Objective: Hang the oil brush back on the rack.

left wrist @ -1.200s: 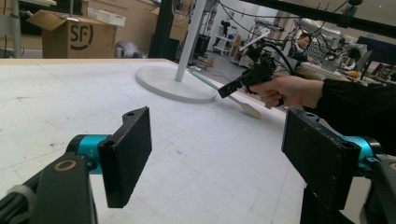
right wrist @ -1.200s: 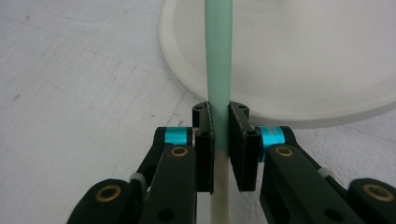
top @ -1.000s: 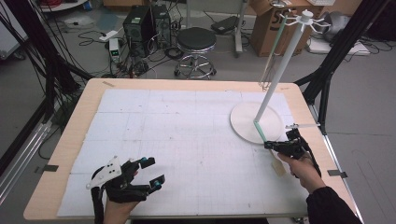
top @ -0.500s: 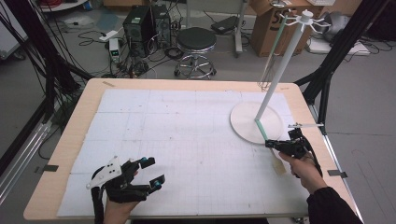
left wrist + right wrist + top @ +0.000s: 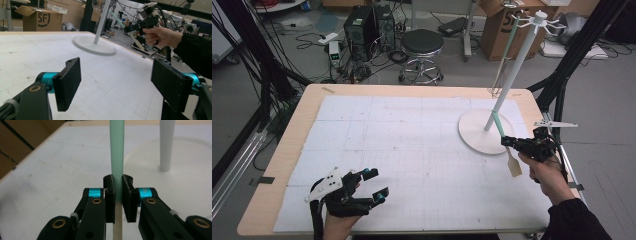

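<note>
A spatula with a mint-green handle [image 5: 497, 124] and a pale wooden blade [image 5: 513, 165] is clamped in my right gripper [image 5: 508, 142], lifted off the table at its right edge. In the right gripper view both pads press on the spatula handle [image 5: 117, 150], so the right gripper [image 5: 119, 197] is shut on it. The handle points up toward the white stand [image 5: 513, 72], whose round base [image 5: 476, 136] lies just left of the gripper. My left gripper [image 5: 374, 186] rests near the front left of the table, open; in its own view the left gripper [image 5: 117, 82] holds nothing.
Hooks ring the top of the stand, and another green-handled utensil [image 5: 508, 40] hangs from one. A white gridded mat [image 5: 412, 140] covers the wooden table. Behind the table are a stool [image 5: 422, 45], a computer case and cardboard boxes.
My right gripper has risen with the spatula, so the blade now hangs above the table. The left gripper has stayed where it was.
</note>
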Demonstrator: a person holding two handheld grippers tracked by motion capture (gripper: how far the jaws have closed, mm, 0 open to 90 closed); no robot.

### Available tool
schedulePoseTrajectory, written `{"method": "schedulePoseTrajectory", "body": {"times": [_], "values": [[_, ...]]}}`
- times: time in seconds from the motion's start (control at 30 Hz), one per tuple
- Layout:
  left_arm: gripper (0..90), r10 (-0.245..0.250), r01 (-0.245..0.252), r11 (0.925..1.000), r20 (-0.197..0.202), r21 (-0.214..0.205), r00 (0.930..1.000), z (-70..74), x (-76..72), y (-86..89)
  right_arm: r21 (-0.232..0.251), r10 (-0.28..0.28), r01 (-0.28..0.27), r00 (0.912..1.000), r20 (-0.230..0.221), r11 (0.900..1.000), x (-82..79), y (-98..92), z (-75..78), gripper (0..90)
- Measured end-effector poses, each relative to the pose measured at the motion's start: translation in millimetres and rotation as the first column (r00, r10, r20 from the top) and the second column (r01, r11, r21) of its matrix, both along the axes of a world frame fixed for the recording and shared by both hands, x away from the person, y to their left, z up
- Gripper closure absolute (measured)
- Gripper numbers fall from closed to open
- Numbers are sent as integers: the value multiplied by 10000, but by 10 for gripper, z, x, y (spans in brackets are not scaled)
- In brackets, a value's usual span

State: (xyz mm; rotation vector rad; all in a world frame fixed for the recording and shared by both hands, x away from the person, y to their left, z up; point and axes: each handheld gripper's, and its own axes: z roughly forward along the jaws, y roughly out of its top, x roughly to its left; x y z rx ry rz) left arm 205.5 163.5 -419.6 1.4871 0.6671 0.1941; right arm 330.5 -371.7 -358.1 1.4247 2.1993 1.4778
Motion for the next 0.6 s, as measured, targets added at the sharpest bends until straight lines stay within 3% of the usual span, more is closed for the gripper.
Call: {"method": "schedulePoseTrajectory", "body": {"times": [0.33,0.6], "values": [[249,-2,2,10000,2,12,10000,0,4,-5,488,-54,-2,9935,1141,9988,-32,-27,558,824],[249,3,-3,10000,25,-6,10000,3,3,0,1022,-252,47,9795,2000,9947,-25,-44,1001,823]]}}
